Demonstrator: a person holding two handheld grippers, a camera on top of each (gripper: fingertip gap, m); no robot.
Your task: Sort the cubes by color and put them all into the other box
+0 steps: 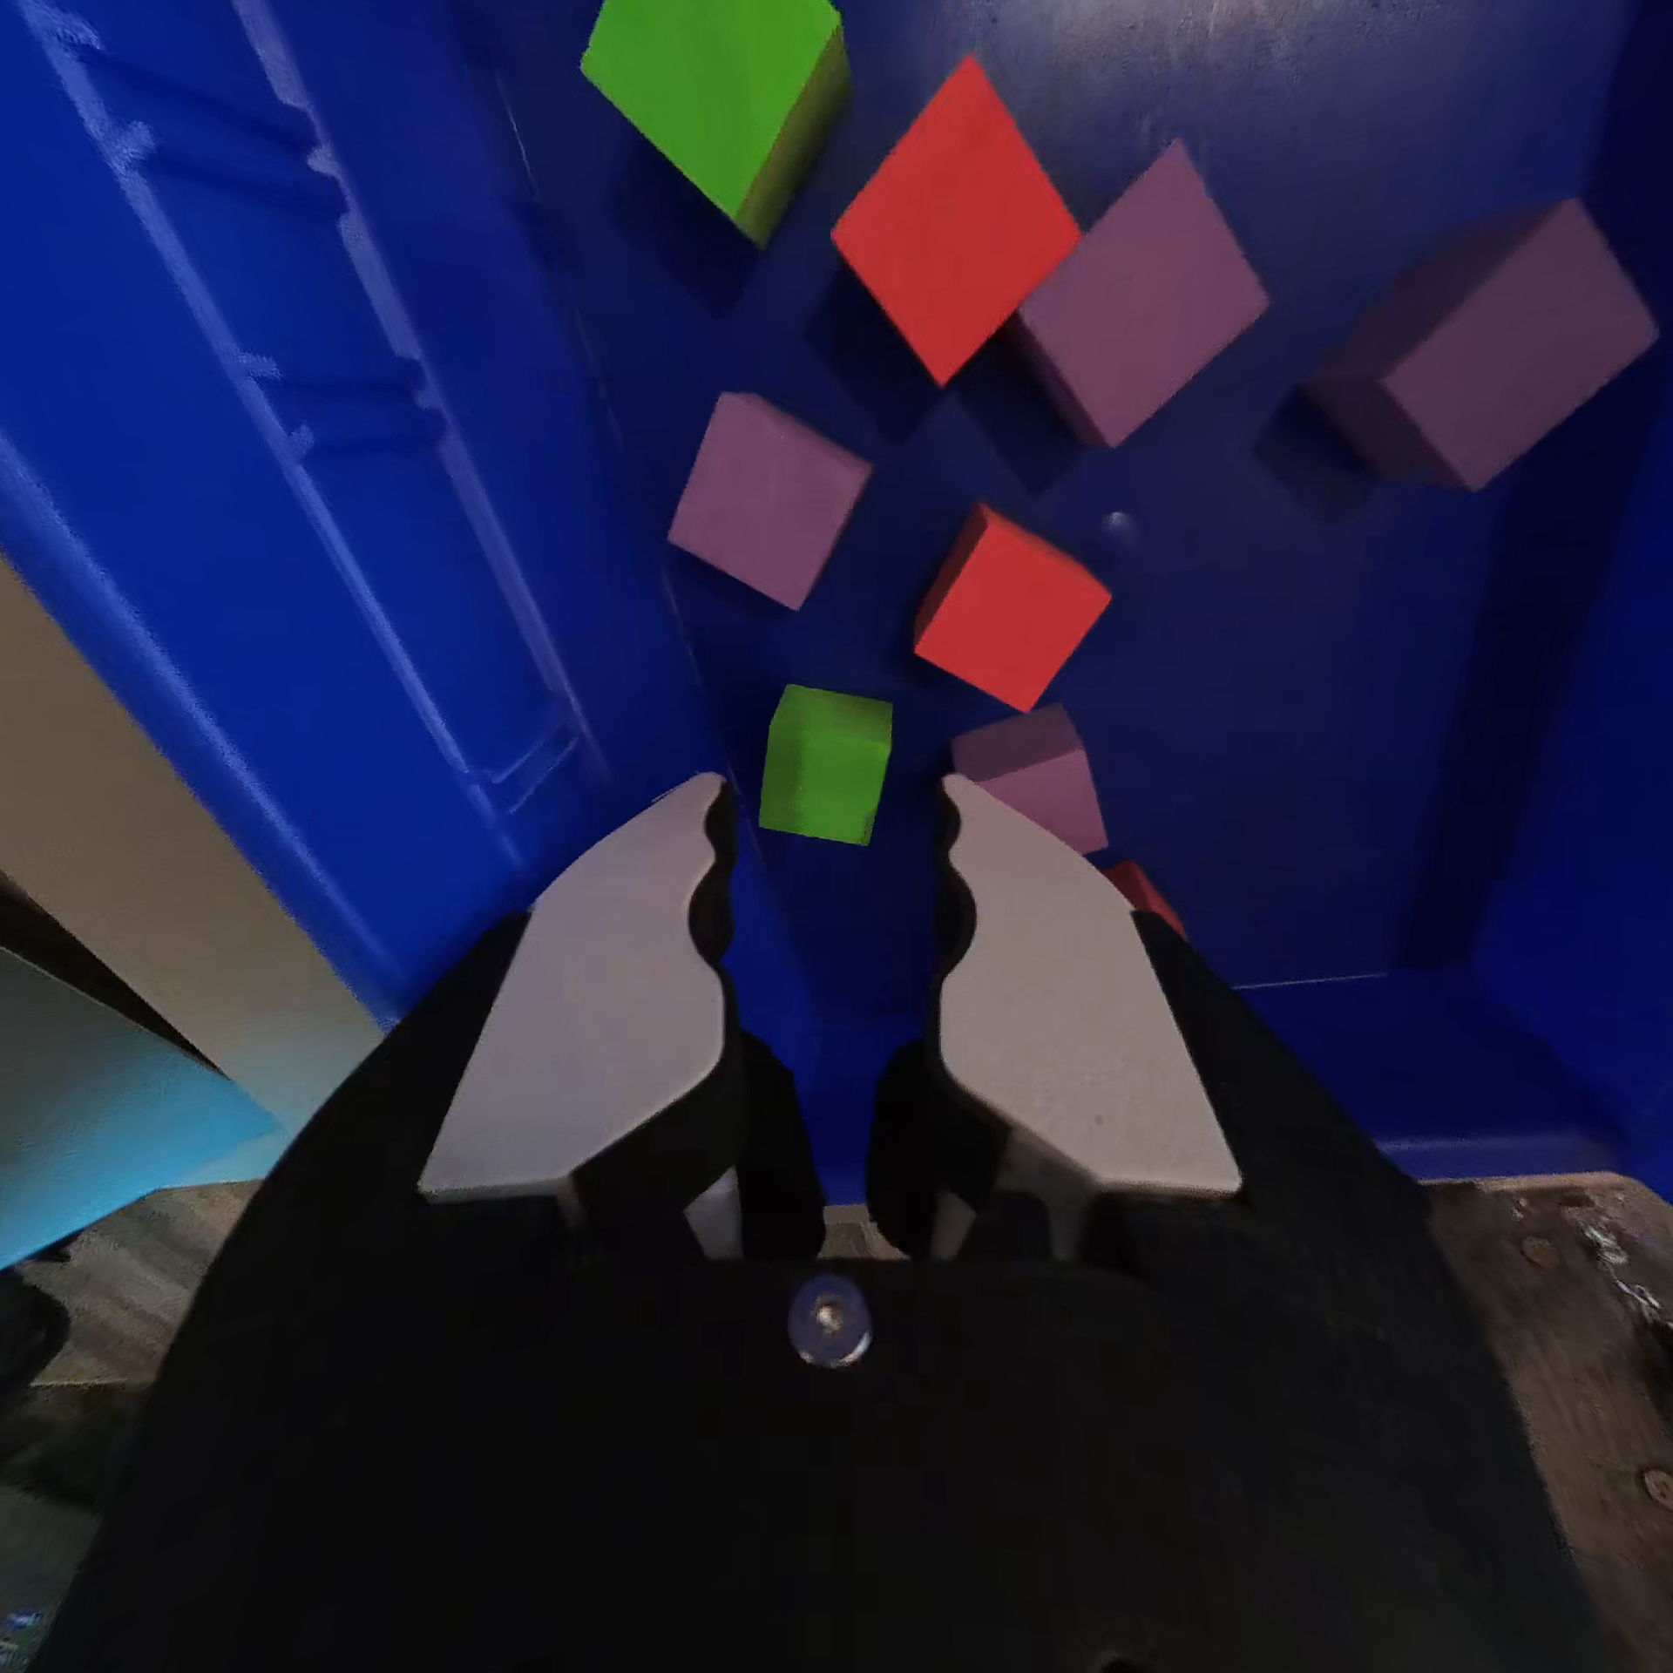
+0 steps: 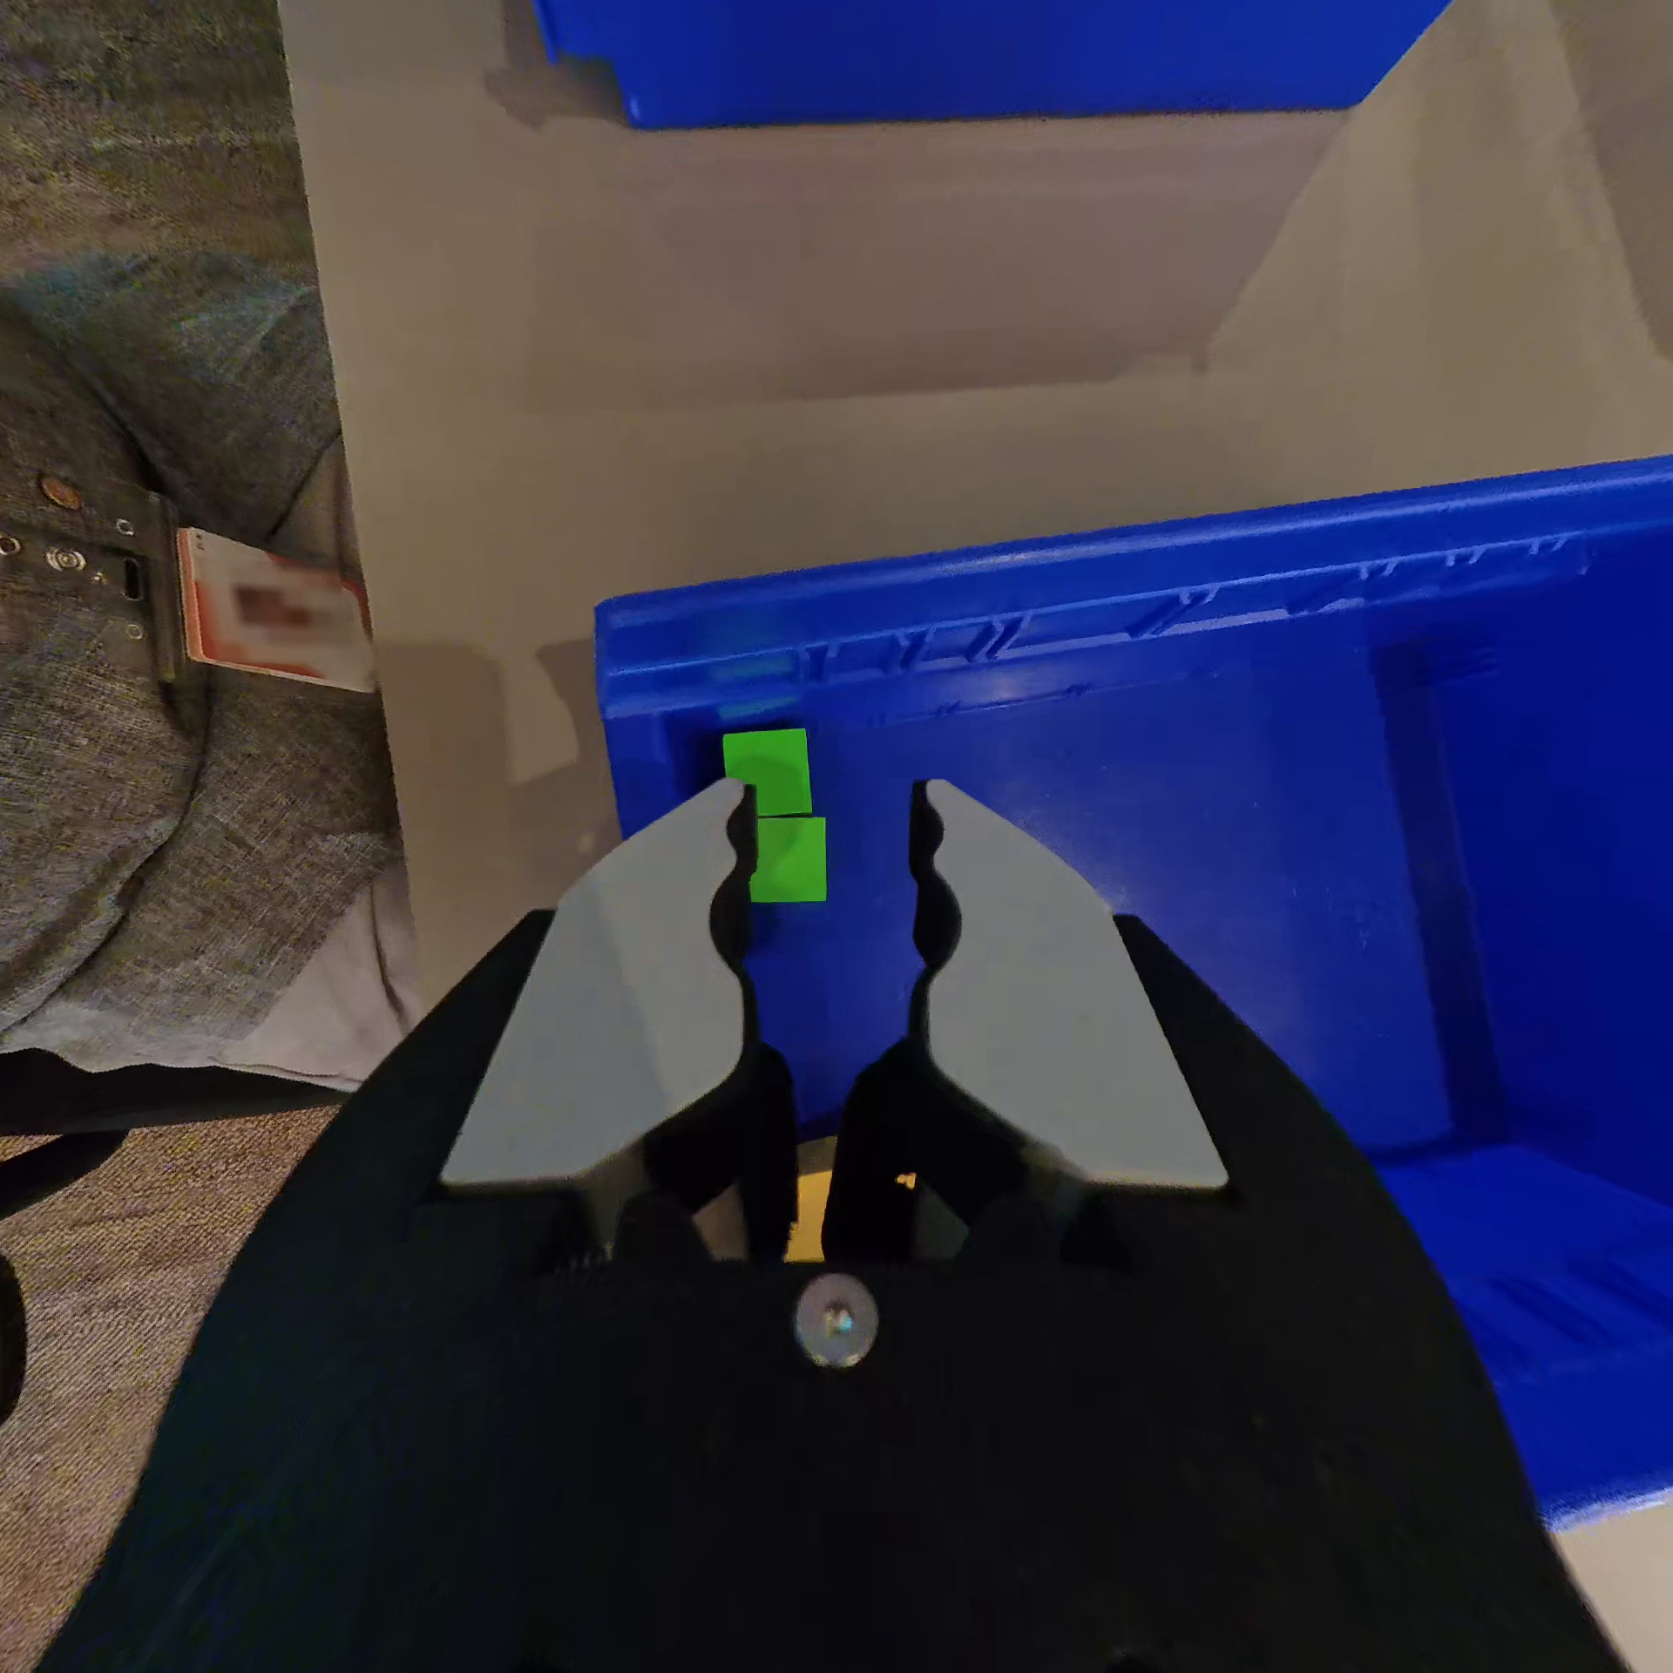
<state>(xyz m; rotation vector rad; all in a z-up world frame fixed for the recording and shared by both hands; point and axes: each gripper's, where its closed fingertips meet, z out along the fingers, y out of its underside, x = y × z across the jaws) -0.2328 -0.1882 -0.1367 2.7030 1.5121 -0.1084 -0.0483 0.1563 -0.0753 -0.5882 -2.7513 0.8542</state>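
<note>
Inside blue bin, left gripper gapes, holding nothing, small green cube just past its tips, purple cube beside. Probably light, rigid; pinch flat sides. Right gripper likewise spread, empty, over second bin near two green cubes.

From my left wrist view, a red cube shows only a corner behind the right finger, which also covers part of a purple cube. The top green cube is cut by the upper edge. The bin wall left of the cubes smears. On my right view, a card left of the bin is blurred, and the left finger hides part of two green cubes.
</note>
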